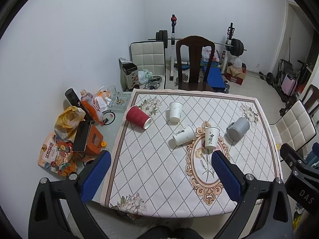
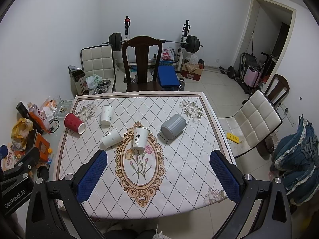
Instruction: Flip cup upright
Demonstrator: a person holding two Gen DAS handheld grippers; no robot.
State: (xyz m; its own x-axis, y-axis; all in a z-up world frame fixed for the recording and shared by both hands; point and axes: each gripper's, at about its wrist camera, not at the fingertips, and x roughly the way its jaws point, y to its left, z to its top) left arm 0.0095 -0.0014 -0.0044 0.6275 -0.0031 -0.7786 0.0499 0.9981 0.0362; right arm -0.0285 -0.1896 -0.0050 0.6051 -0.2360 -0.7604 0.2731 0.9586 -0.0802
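Paper cups lay tipped beside the oval medallion point(image 2: 139, 159): only the calligraphy cup point(image 2: 140, 138) on its top rim stood upright; the white cup point(image 2: 111, 138) just left was on its side. My left gripper point(image 1: 161, 171) and right gripper point(image 2: 158, 171) were spread wide, holding nothing, so the flipping was hardly begun.

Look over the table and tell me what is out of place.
Three cups lie tipped on their sides on the tablecloth: the red cup, a white paper cup and the grey mug. Two other white cups stand on end. Nothing looks spilled. Both claws are open and hold nothing.
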